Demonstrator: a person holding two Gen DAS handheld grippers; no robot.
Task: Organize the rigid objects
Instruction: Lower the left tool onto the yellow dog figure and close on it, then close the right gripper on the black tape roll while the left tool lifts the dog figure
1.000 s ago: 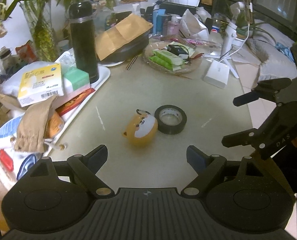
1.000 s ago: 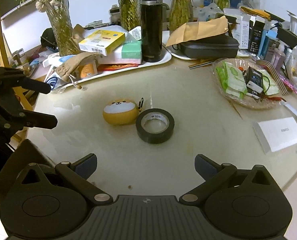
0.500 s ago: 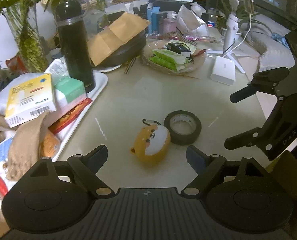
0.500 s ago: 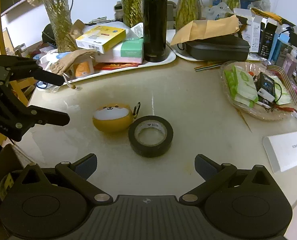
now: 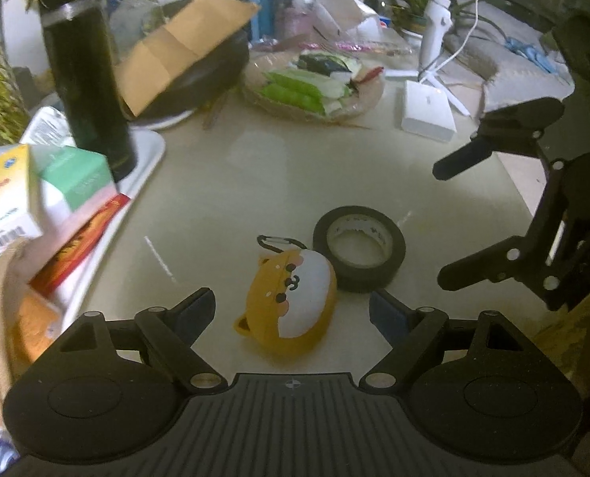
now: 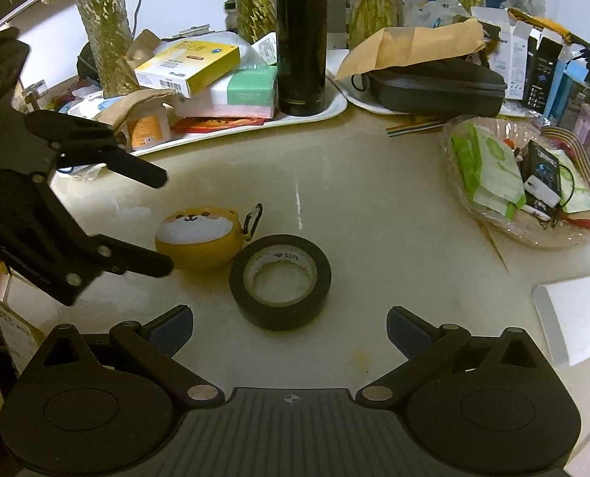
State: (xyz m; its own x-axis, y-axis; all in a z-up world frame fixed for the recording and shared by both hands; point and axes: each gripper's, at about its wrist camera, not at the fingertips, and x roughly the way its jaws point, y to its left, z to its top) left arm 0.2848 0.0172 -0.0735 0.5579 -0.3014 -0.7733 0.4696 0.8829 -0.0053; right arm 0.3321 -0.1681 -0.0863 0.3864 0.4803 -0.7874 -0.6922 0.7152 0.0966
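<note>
While the orange dog-faced pouch (image 5: 291, 304) lies on the pale tabletop (image 5: 255, 183) with its carabiner clip pointing to the far side, it is framed in the left wrist view between the two fingers of the left gripper (image 5: 292, 310), near their tips, with a clear gap on either side so that neither pad is seen to press on it. The jaws of this gripper are spread and have just been closing a little around the pouch without reaching it. Just to the right of the pouch, and touching or nearly touching it, a roll of black tape (image 5: 359, 248) is laid flat. In the right wrist view the tape (image 6: 281, 287) is found just beyond the tips of the right gripper (image 6: 290, 328), slightly left of the middle line, and is not yet enclosed; the jaws there are held wide apart with nothing between them. The pouch (image 6: 198, 236) is seen to the left of the tape, with the left gripper (image 6: 144, 222) reaching in from the left, its lower finger just beside the pouch. Farther off, a white tray (image 6: 334, 109) carrying a tall black flask (image 6: 300, 39) and stacked boxes (image 6: 211, 75) is set at the far left, a dark case (image 6: 438, 87) under a brown envelope (image 6: 410, 49) at the far middle, a shallow dish of packets (image 6: 529, 183) to the right, and a white box (image 6: 577, 314) at the near right edge.
</note>
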